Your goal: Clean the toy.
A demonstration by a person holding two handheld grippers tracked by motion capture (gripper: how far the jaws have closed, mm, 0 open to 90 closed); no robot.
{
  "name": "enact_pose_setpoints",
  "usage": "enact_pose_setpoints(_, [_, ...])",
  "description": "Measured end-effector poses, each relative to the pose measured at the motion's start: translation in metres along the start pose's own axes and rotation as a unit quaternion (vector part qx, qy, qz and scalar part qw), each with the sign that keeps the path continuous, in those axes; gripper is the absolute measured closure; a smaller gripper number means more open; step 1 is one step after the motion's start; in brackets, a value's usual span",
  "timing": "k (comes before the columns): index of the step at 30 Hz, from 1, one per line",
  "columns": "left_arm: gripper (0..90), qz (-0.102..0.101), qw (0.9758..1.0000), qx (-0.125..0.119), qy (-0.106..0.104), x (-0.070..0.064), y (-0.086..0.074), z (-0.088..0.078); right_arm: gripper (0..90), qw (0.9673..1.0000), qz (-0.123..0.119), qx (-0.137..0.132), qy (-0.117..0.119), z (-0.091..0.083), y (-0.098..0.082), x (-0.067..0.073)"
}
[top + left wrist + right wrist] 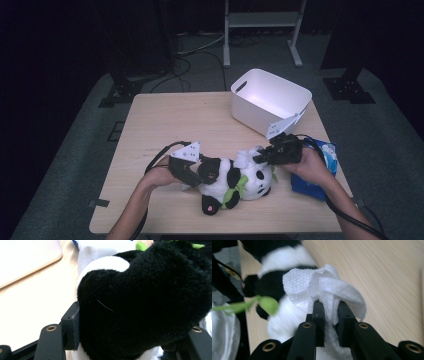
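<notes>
Left gripper (192, 172): you are clamping the panda (235, 181).
Right gripper (329, 322): you are pinching the tissue (322, 290).
Risk: tissue tearing if you are tugging.

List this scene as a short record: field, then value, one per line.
surface: wooden table
toy: plush panda lying on the table
left gripper: closed on the panda's black limb
right gripper: pinching a crumpled white tissue against the panda
bin: white tub, far right of table
packet: blue pack beneath the right hand
</notes>
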State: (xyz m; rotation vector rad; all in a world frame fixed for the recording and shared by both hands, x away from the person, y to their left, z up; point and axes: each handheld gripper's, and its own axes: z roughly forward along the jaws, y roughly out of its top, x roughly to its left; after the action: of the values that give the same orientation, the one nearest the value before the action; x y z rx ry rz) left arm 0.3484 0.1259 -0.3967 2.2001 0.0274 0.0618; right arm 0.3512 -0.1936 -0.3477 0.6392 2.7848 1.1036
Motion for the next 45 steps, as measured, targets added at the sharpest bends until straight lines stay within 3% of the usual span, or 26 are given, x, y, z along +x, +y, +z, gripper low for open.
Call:
enact_pose_setpoints(2, [33.7,0.001,1.0,-0.002,-0.001,0.0,-0.001,0.0,78.4,0.9999,0.008,0.01,-0.005,-0.003,-0.008,-0.005])
enact_pose_setpoints(7, [30.6,-0.005,1.0,-0.004,-0.006,0.0,-0.001,0.002,78.5,0.9995,0.027,0.011,0.011,-0.002,-0.023,-0.008])
enact_pose_setpoints(12, [19.7,-0.044,0.999,-0.003,-0.006,0.002,-0.001,0.003,78.6,0.9994,0.029,0.012,0.014,-0.001,-0.025,-0.006])
enact_pose_setpoints(17, [9.0,-0.089,0.9958,0.007,-0.019,0.006,-0.004,0.006,78.7,0.9993,0.03,0.011,0.018,0.0,-0.027,-0.004])
enact_pose_setpoints(20, [7.0,-0.099,0.9947,0.007,-0.028,0.006,-0.005,0.008,78.9,0.9993,0.03,0.009,0.023,0.0,-0.028,-0.003])
enact_pose_setpoints(23, [6.5,-0.1,0.9944,0.007,-0.035,0.006,-0.006,0.011,78.8,0.9992,0.029,0.008,0.027,0.0,-0.029,-0.002])
enact_pose_setpoints(31, [22.8,-0.066,0.9975,0.006,-0.025,0.002,-0.003,0.006,78.8,0.9994,0.012,0.004,0.034,-0.001,-0.016,0.003])
enact_pose_setpoints(39, [23.7,-0.054,0.9983,0.007,-0.021,0.0,-0.002,0.005,78.8,0.9983,-0.033,0.004,0.047,0.012,0.014,0.02])
enact_pose_setpoints(45, [23.7,-0.052,0.9984,0.006,-0.02,-0.001,-0.003,0.004,78.8,0.9984,-0.035,0.006,0.043,0.011,0.015,0.019])
